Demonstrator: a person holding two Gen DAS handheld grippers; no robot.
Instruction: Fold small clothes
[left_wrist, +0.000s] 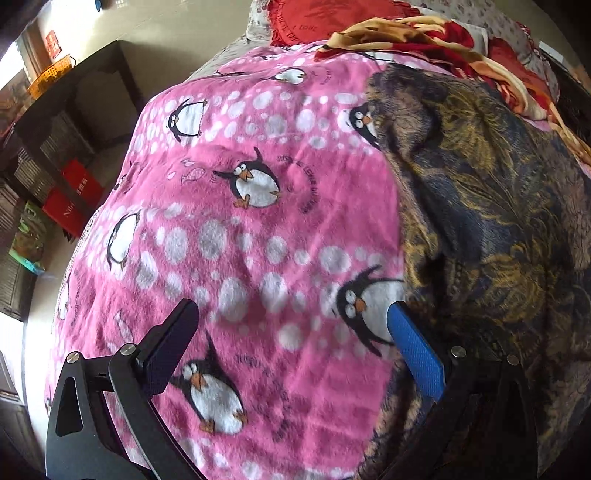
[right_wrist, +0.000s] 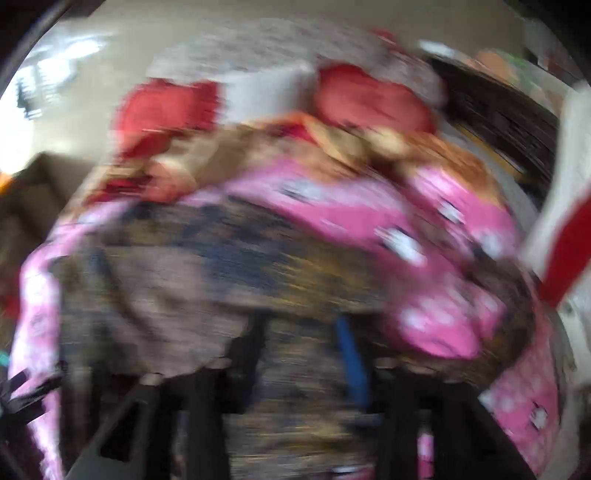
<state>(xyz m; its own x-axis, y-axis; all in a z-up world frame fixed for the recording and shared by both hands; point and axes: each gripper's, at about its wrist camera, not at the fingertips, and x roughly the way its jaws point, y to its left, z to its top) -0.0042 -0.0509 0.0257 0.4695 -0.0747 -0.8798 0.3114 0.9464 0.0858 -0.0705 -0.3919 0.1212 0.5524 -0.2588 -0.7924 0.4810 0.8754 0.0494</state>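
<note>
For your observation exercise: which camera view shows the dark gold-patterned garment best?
The left wrist view: the dark gold-patterned garment is sharp, lying on the pink penguin blanket. The right wrist view shows it only as a motion-blurred smear.

You're in a home bedroom: a bed with a pink penguin blanket (left_wrist: 258, 229), red pillows (left_wrist: 314, 18) at top, dark shelving (left_wrist: 74, 122) upper left.

Bright daylight from the left; left wrist view sharp with fisheye-curved edges, right wrist view motion-blurred.
</note>
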